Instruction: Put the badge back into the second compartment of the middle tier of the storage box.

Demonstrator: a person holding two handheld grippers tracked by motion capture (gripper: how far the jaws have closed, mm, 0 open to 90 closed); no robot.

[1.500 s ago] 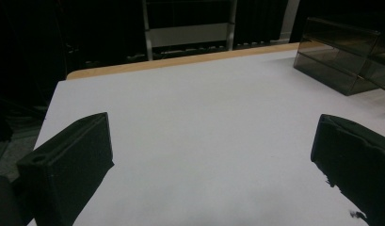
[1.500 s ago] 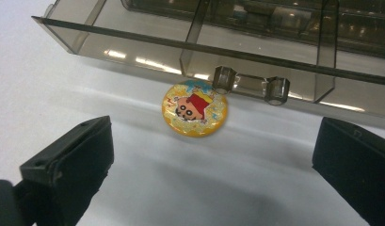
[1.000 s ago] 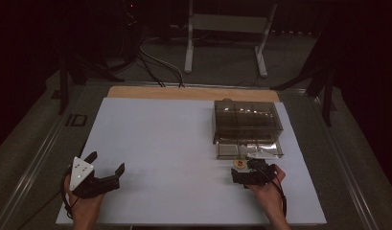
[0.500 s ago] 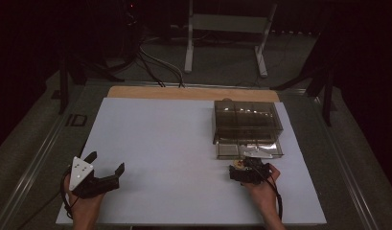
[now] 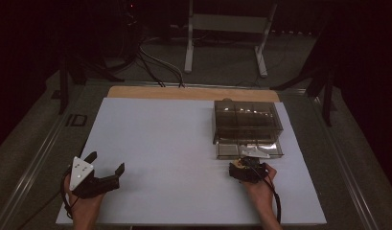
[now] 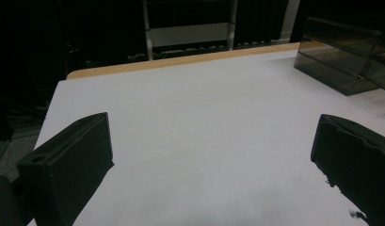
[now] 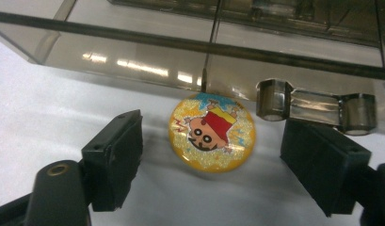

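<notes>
Over at the left edge of the white surface, the left tool rests in the person's left hand, its grey three-cornered plate on top. Its jaws stand wide apart with nothing between them; in the left gripper view only bare white sheet lies in the gap. Along the far edge runs a strip of wood.

Further right sits a smoky clear plastic box with compartments, its lowest drawer pulled out toward the person. Just in front of that drawer lies a round yellow badge with a cartoon face and glitter, flat on the sheet and close to the drawer's front wall. The right tool points at it from the near side. Its jaws have just been closing, yet each pad is apart from the badge's rim, the badge lying between them and a little ahead. Beside the right jaw sits the drawer's clear handle. The right hand holds that tool low on the sheet.
</notes>
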